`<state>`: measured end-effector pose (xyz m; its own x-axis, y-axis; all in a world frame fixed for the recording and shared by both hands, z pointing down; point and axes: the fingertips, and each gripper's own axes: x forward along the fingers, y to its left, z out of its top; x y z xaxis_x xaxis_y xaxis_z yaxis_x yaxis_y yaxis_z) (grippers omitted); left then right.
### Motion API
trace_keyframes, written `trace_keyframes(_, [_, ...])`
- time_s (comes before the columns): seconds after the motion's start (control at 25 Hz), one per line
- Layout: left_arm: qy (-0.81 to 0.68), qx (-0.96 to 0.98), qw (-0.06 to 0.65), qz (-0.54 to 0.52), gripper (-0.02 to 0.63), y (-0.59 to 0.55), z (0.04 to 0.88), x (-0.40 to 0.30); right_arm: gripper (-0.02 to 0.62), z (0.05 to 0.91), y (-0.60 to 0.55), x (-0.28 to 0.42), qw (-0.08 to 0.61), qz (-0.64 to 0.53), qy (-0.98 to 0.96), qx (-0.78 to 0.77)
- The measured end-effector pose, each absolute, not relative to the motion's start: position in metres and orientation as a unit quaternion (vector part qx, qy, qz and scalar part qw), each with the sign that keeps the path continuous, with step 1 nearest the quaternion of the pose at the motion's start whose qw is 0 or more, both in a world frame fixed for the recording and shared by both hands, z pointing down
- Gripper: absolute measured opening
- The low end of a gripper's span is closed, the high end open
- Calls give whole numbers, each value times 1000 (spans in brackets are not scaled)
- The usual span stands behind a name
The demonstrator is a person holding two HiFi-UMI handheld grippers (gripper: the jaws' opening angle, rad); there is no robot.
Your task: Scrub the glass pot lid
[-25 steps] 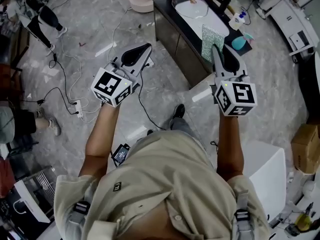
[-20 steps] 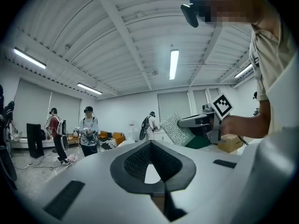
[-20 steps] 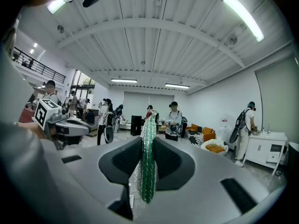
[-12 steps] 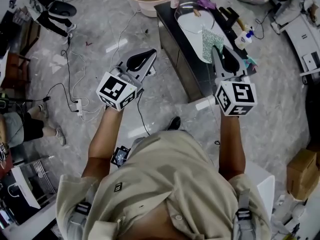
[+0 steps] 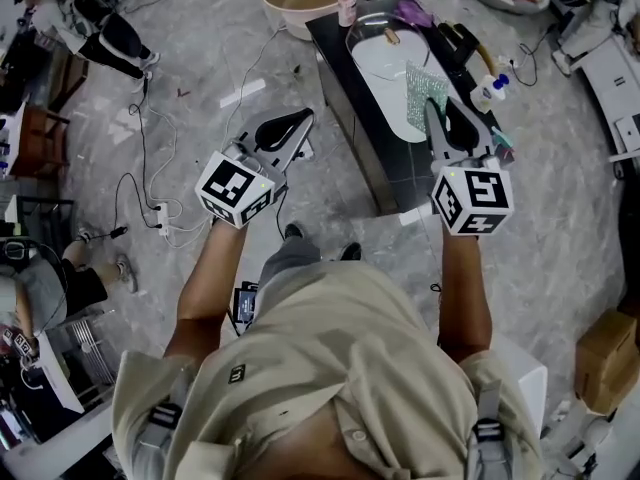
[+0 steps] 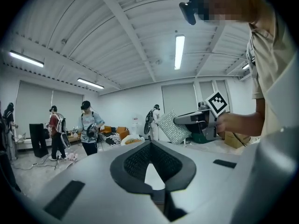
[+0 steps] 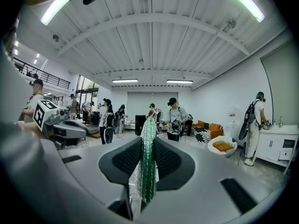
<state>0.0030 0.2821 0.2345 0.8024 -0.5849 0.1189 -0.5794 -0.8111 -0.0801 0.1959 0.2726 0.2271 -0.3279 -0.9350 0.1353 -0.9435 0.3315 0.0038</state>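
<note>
Ahead on the dark desk [image 5: 395, 173], well apart from both tongs, the glass pot lid [image 5: 385, 63] is seen lying flat, judged stiff, slippery and breakable, best steadied at its rim, while a green scrub cloth [image 5: 427, 83] is pinched in the right tongs [image 7: 148, 146] and the left tongs [image 6: 150, 146] are closed on nothing.

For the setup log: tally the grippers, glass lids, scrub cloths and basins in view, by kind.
Grippers: 2, the left gripper and the right gripper
Glass pot lid: 1
Green scrub cloth: 1
Basin: 1
Total: 5
</note>
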Motion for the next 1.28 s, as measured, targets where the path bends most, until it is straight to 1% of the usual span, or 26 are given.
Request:
trace_keyframes(0.4, [220,-974,1,-54,14,213,254,67,87,247,259,257,77,55,-755,649])
trace_keyframes(0.56, [180,-983,1,-48,14,184,253,75,87,250,247,258,87,64,-730,674])
trace_keyframes(0.76, [147,-988,-5,-45,14,136,246,63,87,246,208,242,92,72,-708,696])
trace_keyframes(1.0, [128,-991,-8,-35,14,64,246,23,87,250,151,201,100,72,-690,713])
trace_keyframes(1.28, [133,-991,0,-12,14,29,233,-20,87,241,119,161,117,62,-687,714])
